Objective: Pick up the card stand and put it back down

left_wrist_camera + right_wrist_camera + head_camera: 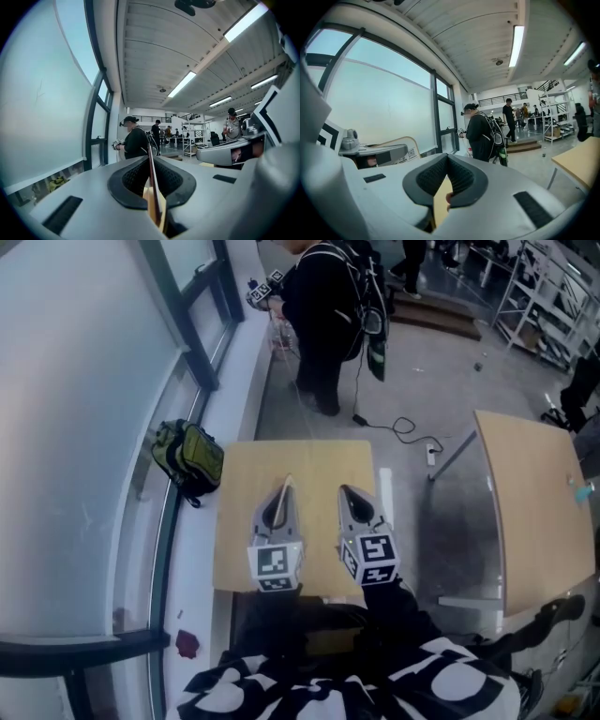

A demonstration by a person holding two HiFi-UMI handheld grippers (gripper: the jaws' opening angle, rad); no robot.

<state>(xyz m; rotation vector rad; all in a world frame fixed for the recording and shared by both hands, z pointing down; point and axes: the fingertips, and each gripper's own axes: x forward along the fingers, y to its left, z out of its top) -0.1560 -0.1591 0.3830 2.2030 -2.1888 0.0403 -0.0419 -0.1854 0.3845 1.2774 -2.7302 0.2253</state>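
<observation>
Nearest you, the two marker cubes (275,565) sit side by side above the near edge of the small wooden table (281,460). Just beyond them, both grippers point away from you over the table's near half.

Your left gripper (285,486) is clenched. Its pads meet along a thin seam, and I can make out nothing caught between them, only table wood through the gap lower down. Your right gripper (345,493) is clenched too. Its tips touch and it holds nothing.

The two tools are level, parallel and close together, which reads to me as a resting or ready pose, not a reach. Neither one is angled down toward a target.

The card stand does not show in any view. The tabletop ahead of the jaws and on out to its far edge looks bare. So I cannot tell you where the stand is, which way it faces or how its long axis runs. You would need to find it before you open either gripper.

Farther out, a green backpack (192,457) lies on the floor by the window wall at the left. A second table (534,493) stands well apart at the right. Beyond the far edge, a cable (398,427) trails across the floor, and a person in dark clothes (323,315) stands by the window.
</observation>
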